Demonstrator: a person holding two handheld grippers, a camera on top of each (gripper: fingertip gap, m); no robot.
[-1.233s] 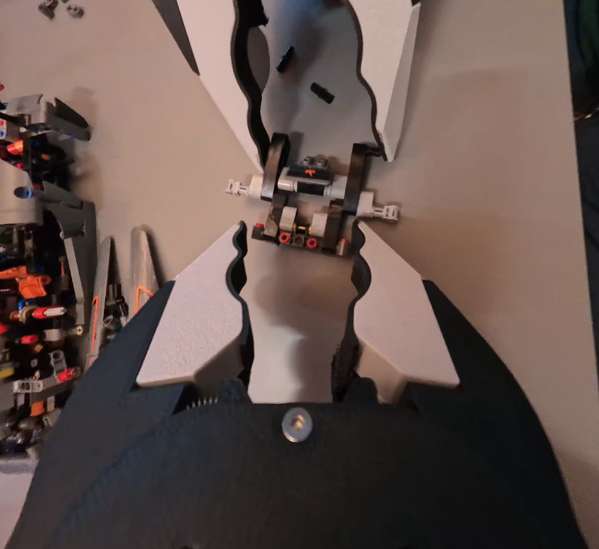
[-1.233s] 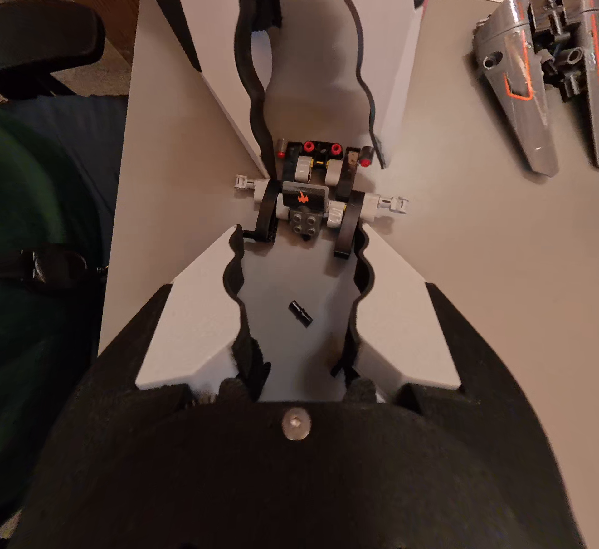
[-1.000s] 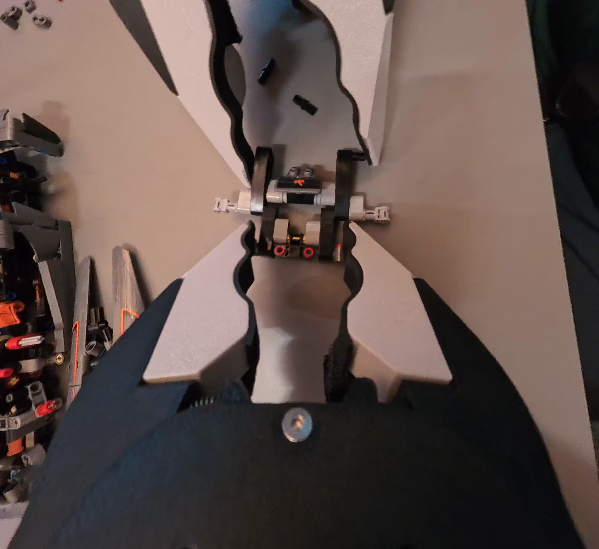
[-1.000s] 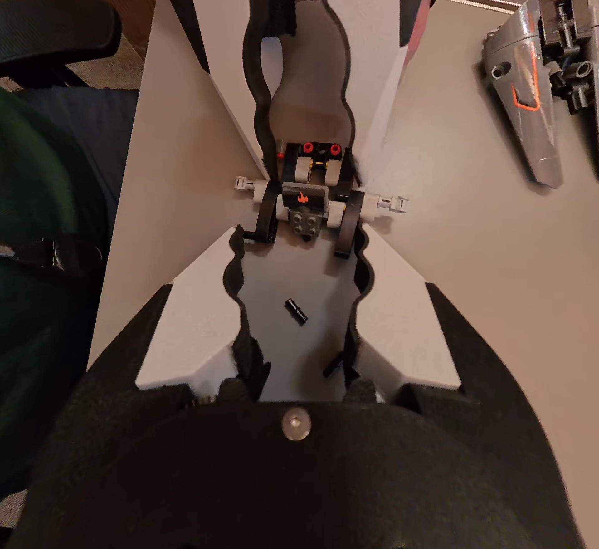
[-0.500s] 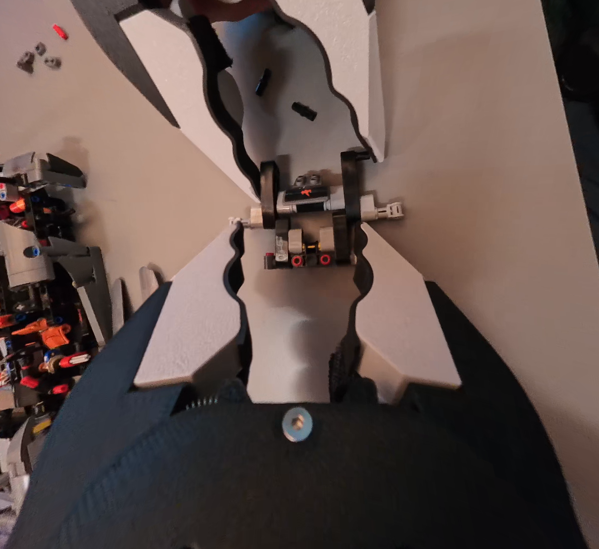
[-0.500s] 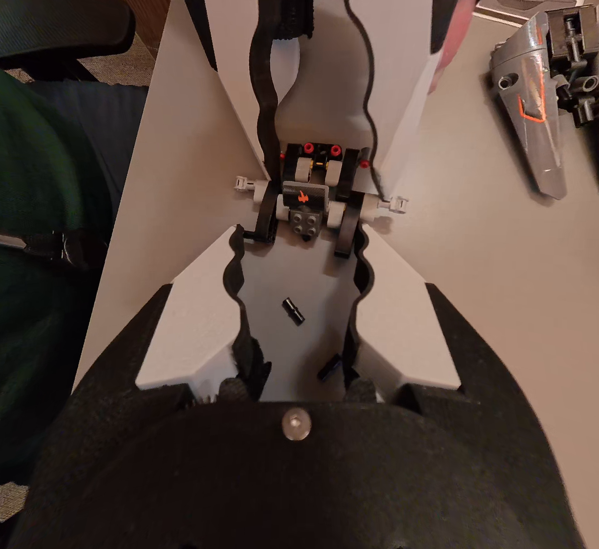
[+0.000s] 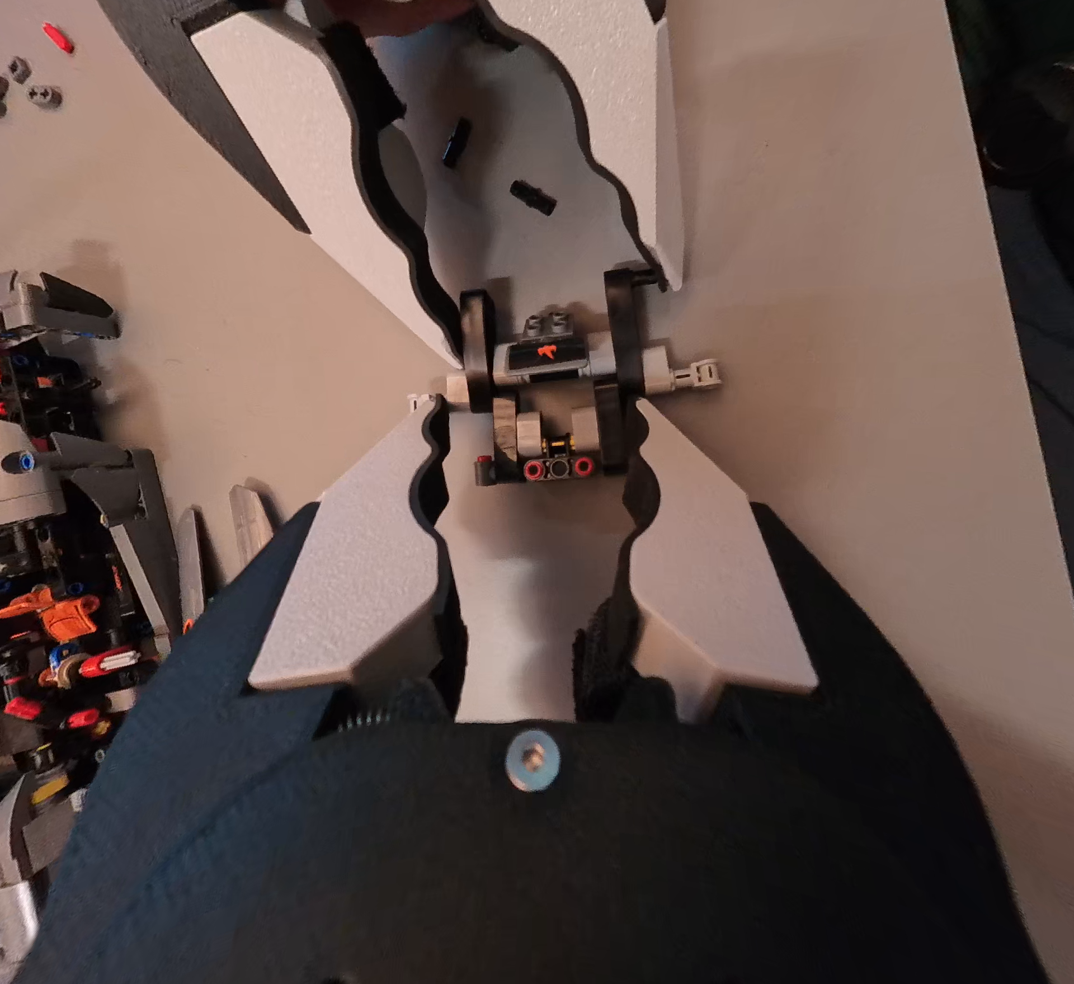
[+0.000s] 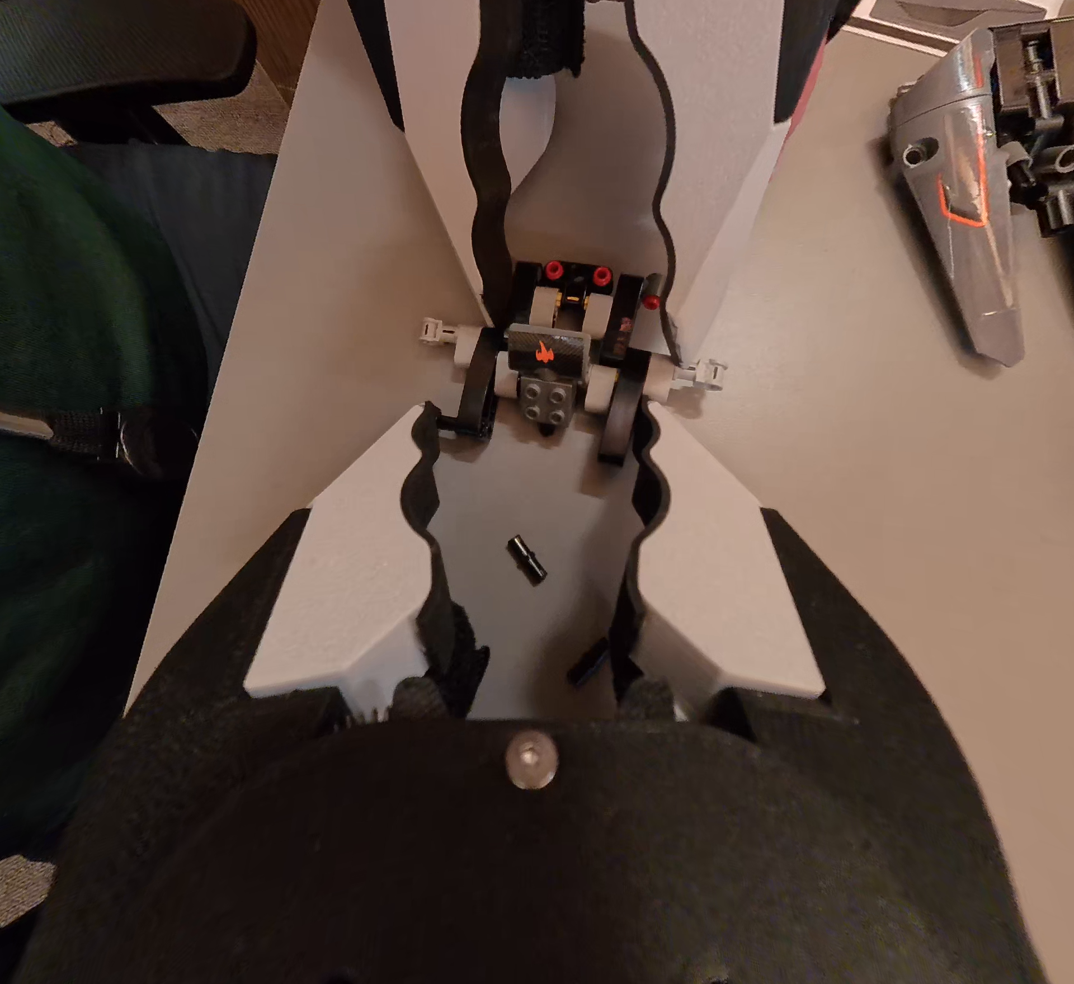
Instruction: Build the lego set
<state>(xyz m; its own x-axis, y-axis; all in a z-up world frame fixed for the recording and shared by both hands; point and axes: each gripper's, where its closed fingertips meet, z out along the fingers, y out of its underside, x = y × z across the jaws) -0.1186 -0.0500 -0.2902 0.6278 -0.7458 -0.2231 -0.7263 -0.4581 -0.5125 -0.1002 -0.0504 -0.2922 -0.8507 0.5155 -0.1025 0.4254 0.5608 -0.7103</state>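
Small lego assembly (image 7: 552,404) lying flat on the table (image 7: 813,317)
Black arms, grey axle crosswise, red pins at one end

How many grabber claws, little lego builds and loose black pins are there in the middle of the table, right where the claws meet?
Grippers: 2, the left gripper and the right gripper
Small lego assembly: 1
Loose black pins: 2
Total: 5

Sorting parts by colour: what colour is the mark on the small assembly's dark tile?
Orange, on the dark tile; clearest in the right wrist view.
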